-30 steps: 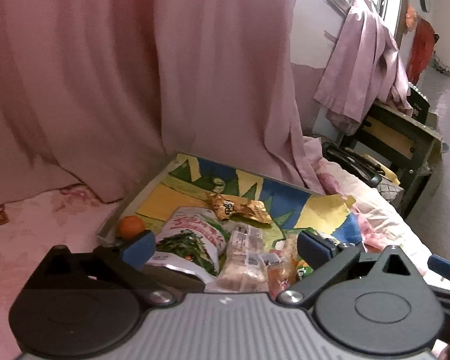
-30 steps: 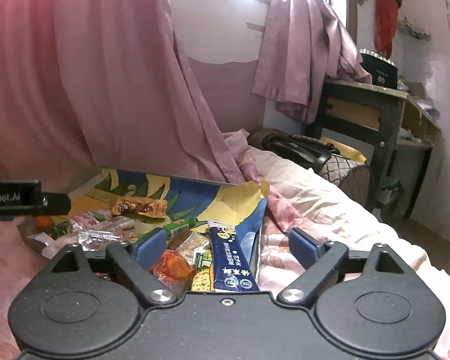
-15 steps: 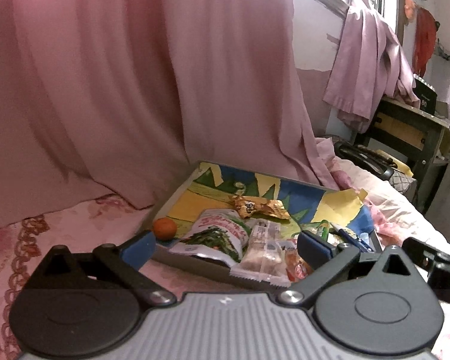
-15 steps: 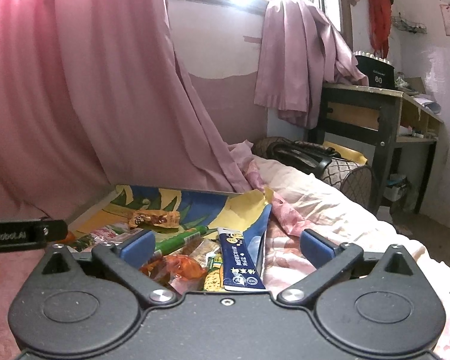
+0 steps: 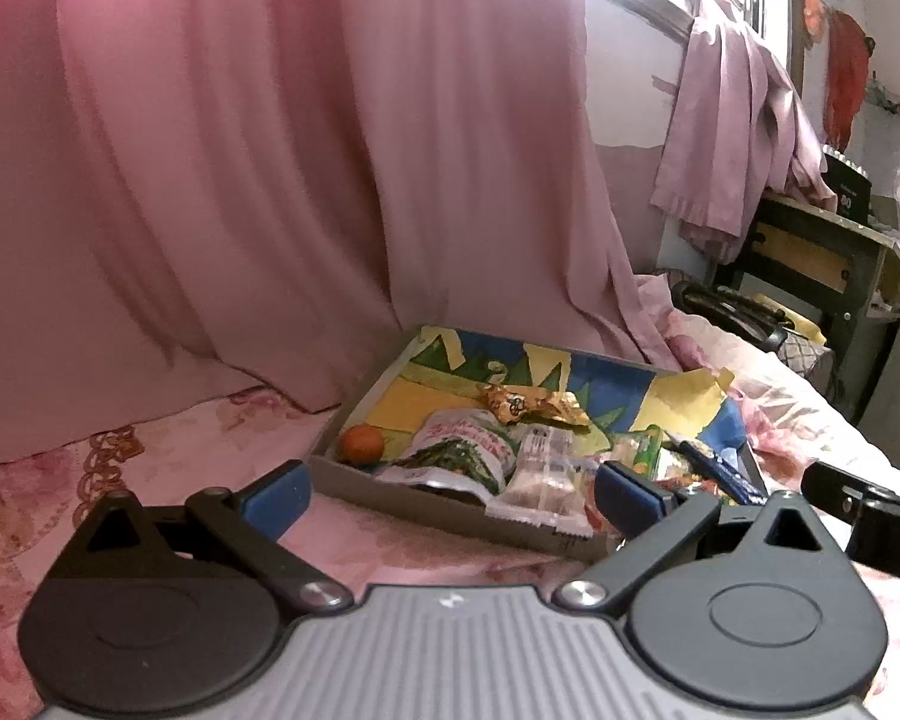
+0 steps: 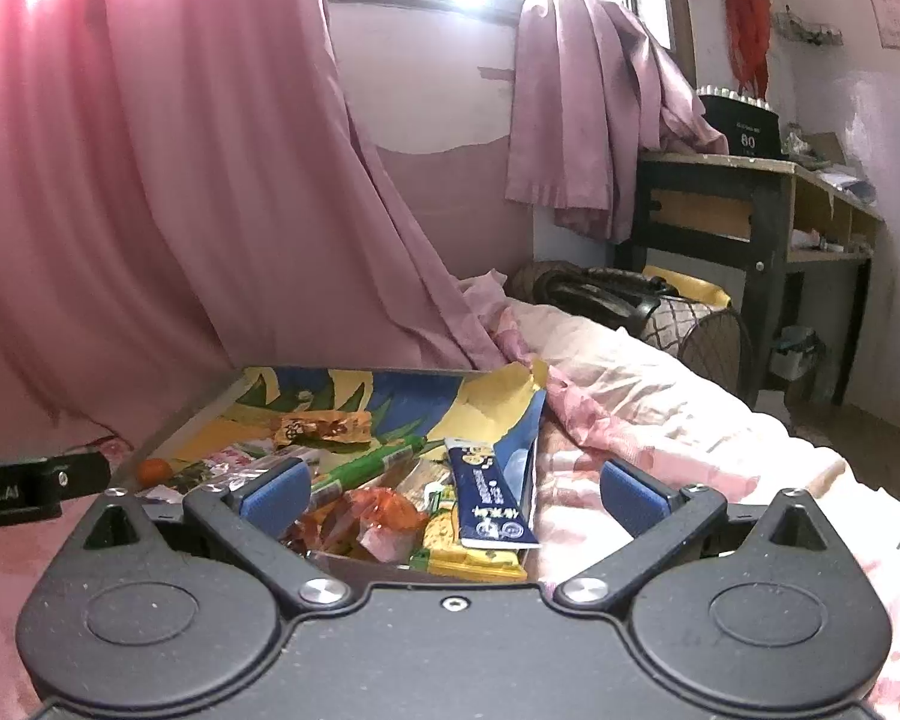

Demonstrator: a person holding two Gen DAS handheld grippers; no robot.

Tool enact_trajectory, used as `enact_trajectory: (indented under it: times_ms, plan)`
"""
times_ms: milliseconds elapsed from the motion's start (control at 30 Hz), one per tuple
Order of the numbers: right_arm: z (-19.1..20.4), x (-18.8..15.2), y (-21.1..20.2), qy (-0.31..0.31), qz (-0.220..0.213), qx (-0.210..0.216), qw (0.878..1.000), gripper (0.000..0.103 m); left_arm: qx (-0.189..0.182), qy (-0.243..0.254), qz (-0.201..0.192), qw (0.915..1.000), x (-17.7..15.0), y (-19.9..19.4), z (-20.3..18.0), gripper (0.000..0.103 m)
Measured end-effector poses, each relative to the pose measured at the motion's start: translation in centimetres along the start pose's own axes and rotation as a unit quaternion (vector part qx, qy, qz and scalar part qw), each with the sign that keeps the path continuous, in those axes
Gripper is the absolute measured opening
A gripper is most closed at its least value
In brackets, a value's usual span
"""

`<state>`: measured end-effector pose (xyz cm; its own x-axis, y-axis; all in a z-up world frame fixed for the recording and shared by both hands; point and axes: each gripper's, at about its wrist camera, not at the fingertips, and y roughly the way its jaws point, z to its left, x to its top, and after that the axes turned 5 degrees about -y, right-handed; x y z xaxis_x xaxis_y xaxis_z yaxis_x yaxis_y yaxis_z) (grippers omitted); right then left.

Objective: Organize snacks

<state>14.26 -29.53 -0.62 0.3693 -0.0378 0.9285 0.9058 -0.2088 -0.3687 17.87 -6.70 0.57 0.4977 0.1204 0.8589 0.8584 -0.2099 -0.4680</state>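
Observation:
A shallow grey tray (image 5: 414,498) with a bright blue, yellow and green lining lies on the bed and holds the snacks. In the left wrist view I see an orange ball (image 5: 360,443), a green and white pouch (image 5: 462,450), a gold wrapper (image 5: 528,405) and a clear pack (image 5: 546,474). My left gripper (image 5: 453,495) hovers open just short of the tray's near wall, with nothing between its pads. The right wrist view shows a blue stick pack (image 6: 489,492), an orange wrapper (image 6: 366,516) and a green tube (image 6: 372,465). My right gripper (image 6: 453,489) stands wide open and empty over the tray's (image 6: 198,414) near right corner.
A pink curtain (image 5: 270,180) hangs close behind the tray. The pink floral bedsheet (image 6: 660,420) spreads to the right. A black bag (image 6: 606,294) and a dark desk (image 6: 750,198) stand beyond the bed. Each gripper's body shows at the edge of the other's view.
Both grippers have drawn back and slightly up from the tray, so its near wall now shows in the left view. The right jaws have spread wider.

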Motion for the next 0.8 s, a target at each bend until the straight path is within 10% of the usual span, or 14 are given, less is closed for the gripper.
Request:
enact_trajectory:
  times_ms: [800]
  plan:
    - [1.0, -1.8, -6.6, 0.045, 0.004, 0.013, 0.999, 0.102, -0.006, 0.015, -0.021, 0.9997, -1.8, -6.6, 1.6, 0.103]
